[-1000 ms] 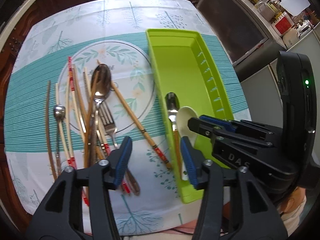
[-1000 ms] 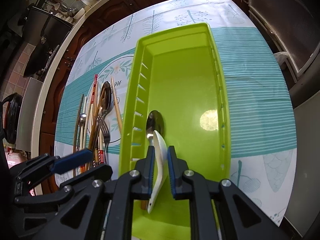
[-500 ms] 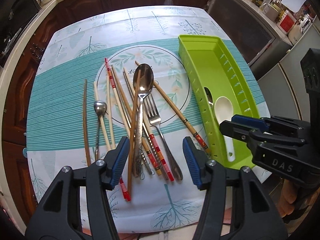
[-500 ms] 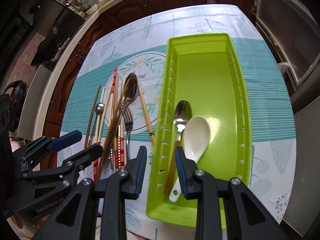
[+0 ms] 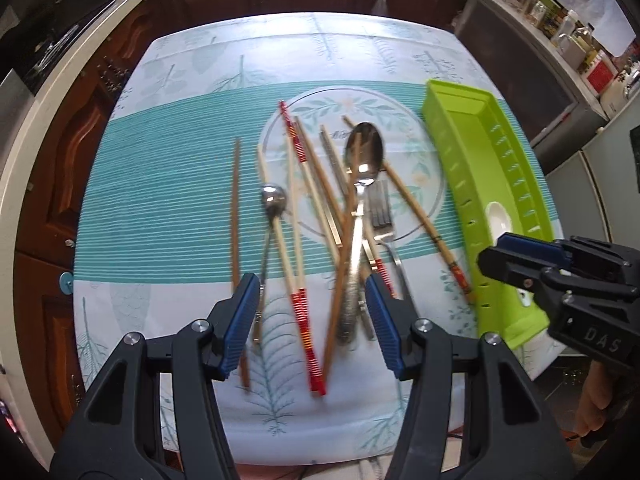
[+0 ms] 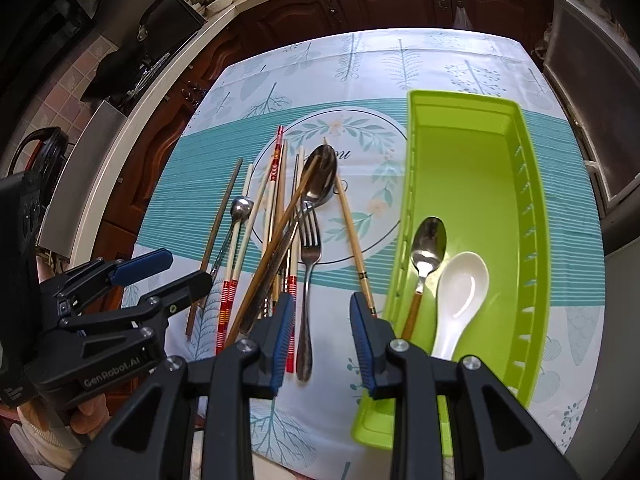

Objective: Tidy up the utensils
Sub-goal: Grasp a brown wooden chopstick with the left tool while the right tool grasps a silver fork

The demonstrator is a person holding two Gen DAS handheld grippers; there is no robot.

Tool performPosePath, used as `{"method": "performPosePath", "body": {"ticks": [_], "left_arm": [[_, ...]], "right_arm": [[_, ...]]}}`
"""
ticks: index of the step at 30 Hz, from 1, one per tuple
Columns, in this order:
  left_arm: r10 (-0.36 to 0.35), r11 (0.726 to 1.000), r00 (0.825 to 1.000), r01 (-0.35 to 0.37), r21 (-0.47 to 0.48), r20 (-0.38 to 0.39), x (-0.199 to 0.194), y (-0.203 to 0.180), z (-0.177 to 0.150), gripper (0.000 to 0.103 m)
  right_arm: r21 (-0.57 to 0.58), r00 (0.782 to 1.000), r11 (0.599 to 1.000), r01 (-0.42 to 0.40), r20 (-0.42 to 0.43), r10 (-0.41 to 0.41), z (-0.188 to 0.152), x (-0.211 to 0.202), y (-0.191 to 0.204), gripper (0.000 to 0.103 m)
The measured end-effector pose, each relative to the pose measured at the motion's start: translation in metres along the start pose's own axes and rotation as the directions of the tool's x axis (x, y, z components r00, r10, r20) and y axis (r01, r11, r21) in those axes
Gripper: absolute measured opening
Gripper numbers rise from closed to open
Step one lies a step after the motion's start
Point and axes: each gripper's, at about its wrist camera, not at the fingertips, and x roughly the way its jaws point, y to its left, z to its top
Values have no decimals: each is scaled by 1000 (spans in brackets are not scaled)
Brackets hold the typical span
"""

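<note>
A green utensil tray [image 6: 480, 168] [image 5: 472, 128] lies on the table's right side. In it rest a white ceramic spoon [image 6: 460, 292] and a wood-handled metal spoon [image 6: 428, 248]. Left of the tray lies a loose pile: a large metal spoon [image 5: 362, 160] [image 6: 320, 178], a fork [image 6: 310, 240] [image 5: 380, 208], a small metal spoon [image 5: 274, 200] [image 6: 240, 208] and several chopsticks [image 5: 296, 148]. My left gripper [image 5: 310, 320] is open and empty above the near ends of the pile. My right gripper [image 6: 322, 328] is open and empty over the fork handle, just left of the tray.
The table wears a teal and white leaf-print cloth [image 5: 168, 200] with a round wreath print [image 6: 352, 132]. Dark wooden cabinets [image 6: 360, 4] stand behind it. A counter with jars and bottles [image 5: 568, 28] runs along the right. The table's near edge is close under both grippers.
My right gripper let go of the white spoon in the tray, opened, and drew back to the left. My left gripper shifted left over the pile and stayed open.
</note>
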Motion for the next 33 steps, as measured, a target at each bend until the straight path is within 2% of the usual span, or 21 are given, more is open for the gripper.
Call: {"method": "performPosePath", "body": {"ticks": [6, 13, 18, 22, 31, 33], "left_arm": [[42, 999, 999, -42, -33, -3, 7, 28, -1, 52], [-1, 999, 1000, 1, -44, 0, 16, 42, 3, 50], [-71, 998, 997, 71, -2, -17, 27, 33, 13, 37], [-131, 991, 989, 133, 26, -66, 45, 20, 24, 31], [-174, 983, 968, 182, 28, -178, 88, -5, 45, 16], [-178, 982, 968, 186, 27, -178, 90, -9, 48, 12]], "right_arm": [[1, 1000, 1000, -1, -26, 1, 6, 16, 7, 29], [-2, 999, 1000, -12, -49, 12, 17, 33, 18, 29], [40, 994, 999, -34, -101, 38, 27, 54, 15, 29], [81, 991, 996, -39, -126, 49, 30, 65, 11, 29], [120, 991, 992, -38, -120, 53, 31, 66, 4, 29], [124, 992, 992, -36, -119, 51, 30, 65, 2, 29]]}}
